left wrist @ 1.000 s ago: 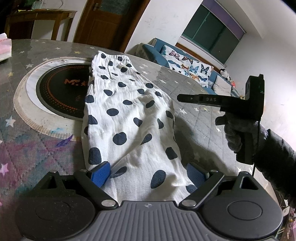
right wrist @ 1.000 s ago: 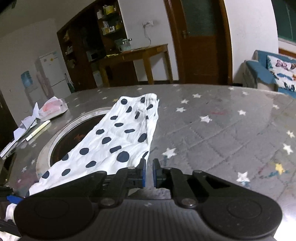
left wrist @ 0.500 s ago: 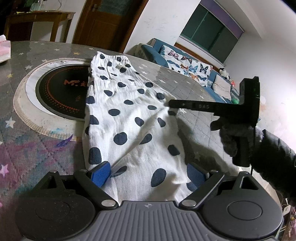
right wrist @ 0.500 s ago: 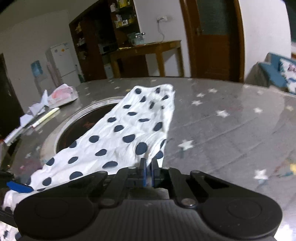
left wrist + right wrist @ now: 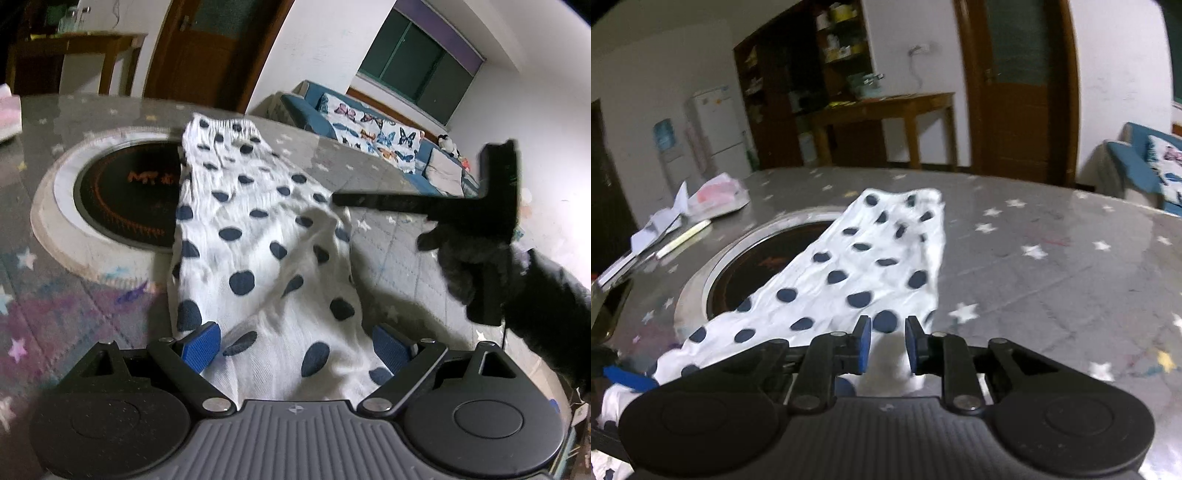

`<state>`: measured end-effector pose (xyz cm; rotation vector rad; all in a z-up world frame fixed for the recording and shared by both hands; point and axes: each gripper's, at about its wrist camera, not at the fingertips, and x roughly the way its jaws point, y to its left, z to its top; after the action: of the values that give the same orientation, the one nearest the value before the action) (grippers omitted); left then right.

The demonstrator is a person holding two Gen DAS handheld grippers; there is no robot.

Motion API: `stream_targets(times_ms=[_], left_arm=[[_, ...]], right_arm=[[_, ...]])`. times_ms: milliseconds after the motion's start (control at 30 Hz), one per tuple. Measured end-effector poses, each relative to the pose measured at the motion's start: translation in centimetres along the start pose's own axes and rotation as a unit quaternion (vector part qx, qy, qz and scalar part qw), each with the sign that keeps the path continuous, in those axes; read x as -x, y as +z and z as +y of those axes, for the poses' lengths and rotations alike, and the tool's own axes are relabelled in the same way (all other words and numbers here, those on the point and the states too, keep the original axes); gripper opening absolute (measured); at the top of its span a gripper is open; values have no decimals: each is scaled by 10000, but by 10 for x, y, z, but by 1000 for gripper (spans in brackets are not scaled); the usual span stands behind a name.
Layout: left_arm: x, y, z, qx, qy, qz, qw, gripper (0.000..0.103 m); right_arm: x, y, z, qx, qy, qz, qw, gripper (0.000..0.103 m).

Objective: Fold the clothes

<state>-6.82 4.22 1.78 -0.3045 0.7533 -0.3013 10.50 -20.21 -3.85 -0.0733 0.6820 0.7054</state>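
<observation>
Polka-dot trousers (image 5: 258, 258) are lying lengthwise across the table (image 5: 1052, 266) while both grippers, left gripper (image 5: 295, 345) spread wide and right gripper (image 5: 887, 347) parted, are straddling cloth, seemingly needing firm pinches next.

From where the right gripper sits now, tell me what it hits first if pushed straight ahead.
The right gripper, fingers apart, would likely meet the spotted white cloth lying just ahead on the table; the fabric already lies between its fingers. Depth is hard to judge.

Right hand-held gripper (image 5: 886, 345) — pads parted — over the polka-dot garment (image 5: 849, 280) on the star-patterned table (image 5: 1052, 266).
</observation>
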Motion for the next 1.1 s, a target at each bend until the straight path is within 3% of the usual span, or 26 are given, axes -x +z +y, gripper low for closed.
stream_targets(times_ms=[200,433,733,867,1100], left_arm=[[7,11,-8,-71,-192,-195,9996,91],[-15,11,-8,-73,-309,17,9995,91],[-23,2,-4,24,-297,245,9993,91],[-21,1,-3,96,-290,229,9993,91],[-18,0,0,64,-390,232,9989,91]], right_arm=[[-17,-3,-7,-75,-154,276,9995,20],[-26,17,4,216,101,170,9996,21],[-89,48,31,779,339,572,9947,22],[-112,73,44,1078,37,626,9922,29],[-139,82,18,799,109,902,9927,32]])
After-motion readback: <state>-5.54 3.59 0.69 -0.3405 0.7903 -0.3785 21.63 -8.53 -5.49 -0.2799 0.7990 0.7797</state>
